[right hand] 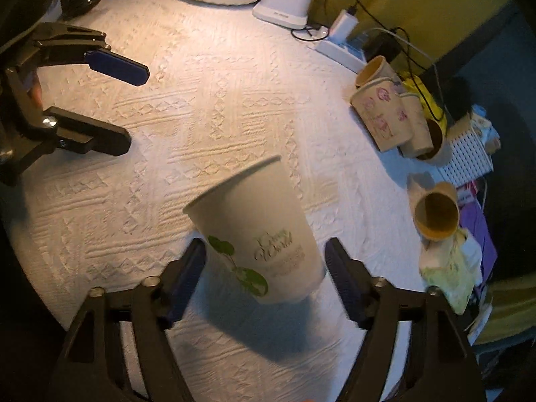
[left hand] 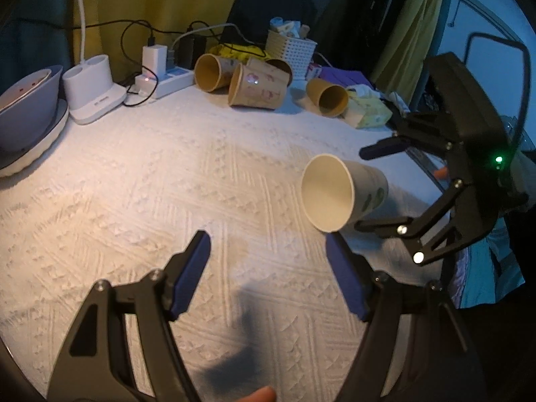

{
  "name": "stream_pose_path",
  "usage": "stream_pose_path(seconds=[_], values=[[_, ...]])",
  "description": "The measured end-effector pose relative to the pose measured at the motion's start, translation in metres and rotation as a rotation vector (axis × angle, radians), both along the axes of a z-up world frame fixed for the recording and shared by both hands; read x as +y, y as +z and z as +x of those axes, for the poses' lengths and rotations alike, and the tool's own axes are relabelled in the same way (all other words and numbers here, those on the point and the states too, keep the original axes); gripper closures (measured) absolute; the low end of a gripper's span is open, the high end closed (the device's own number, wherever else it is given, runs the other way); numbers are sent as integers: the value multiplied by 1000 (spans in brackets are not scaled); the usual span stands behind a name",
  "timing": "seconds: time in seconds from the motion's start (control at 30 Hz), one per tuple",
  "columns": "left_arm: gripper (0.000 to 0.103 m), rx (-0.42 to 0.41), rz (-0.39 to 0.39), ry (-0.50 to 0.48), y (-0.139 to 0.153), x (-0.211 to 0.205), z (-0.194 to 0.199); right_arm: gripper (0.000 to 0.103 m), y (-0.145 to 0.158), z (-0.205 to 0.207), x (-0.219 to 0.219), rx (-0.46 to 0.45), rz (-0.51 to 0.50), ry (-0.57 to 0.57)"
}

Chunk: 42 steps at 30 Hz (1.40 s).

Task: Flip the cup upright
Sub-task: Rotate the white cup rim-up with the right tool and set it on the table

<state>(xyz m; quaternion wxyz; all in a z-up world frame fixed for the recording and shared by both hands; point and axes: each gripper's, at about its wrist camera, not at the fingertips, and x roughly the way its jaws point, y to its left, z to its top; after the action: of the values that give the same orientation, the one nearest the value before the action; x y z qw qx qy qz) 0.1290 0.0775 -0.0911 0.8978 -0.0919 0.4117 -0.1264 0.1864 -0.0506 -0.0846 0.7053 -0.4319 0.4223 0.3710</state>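
A white paper cup (right hand: 261,234) with green leaf print lies tilted between the fingers of my right gripper (right hand: 264,254), its mouth pointing away from the camera. The jaws stand wide; the left pad (right hand: 192,261) touches the cup, the right pad is a little apart. In the left wrist view the same cup (left hand: 338,194) shows its open mouth, with the right gripper (left hand: 368,187) around its base. My left gripper (left hand: 268,258) is open and empty above the white tablecloth, left of the cup.
Several brown paper cups (left hand: 254,83) lie on their sides at the table's back. A white basket (left hand: 289,52), power strip (left hand: 167,80), charger base (left hand: 92,87), a bowl on a plate (left hand: 26,107) and tissue pack (left hand: 368,110) ring the back edge.
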Motion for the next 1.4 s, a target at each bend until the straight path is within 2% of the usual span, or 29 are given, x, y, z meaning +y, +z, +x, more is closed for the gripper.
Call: stream_pose_path(seconds=[0.2, 0.37, 0.53, 0.7, 0.9, 0.97, 1.13, 1.4], values=[[30, 11, -7, 10, -3, 4, 2, 22, -9, 6, 19, -1, -39, 54], [30, 21, -10, 17, -5, 5, 4, 27, -6, 16, 19, 51, 17, 26], [30, 15, -10, 31, -4, 4, 8, 28, 8, 41, 3, 109, 191, -112], [30, 3, -5, 64, 1, 0, 13, 28, 19, 67, -25, 173, 459, -307], [30, -15, 7, 112, 7, -9, 18, 28, 15, 76, -65, 162, 723, -483], [30, -17, 6, 113, 7, -14, 20, 28, 12, 71, -75, 149, 770, -517], [30, -20, 8, 95, 8, -30, 23, 28, 3, 63, -90, 137, 802, -540], [30, -49, 29, 81, 15, -52, 14, 28, -4, 42, -107, 140, 794, -569]])
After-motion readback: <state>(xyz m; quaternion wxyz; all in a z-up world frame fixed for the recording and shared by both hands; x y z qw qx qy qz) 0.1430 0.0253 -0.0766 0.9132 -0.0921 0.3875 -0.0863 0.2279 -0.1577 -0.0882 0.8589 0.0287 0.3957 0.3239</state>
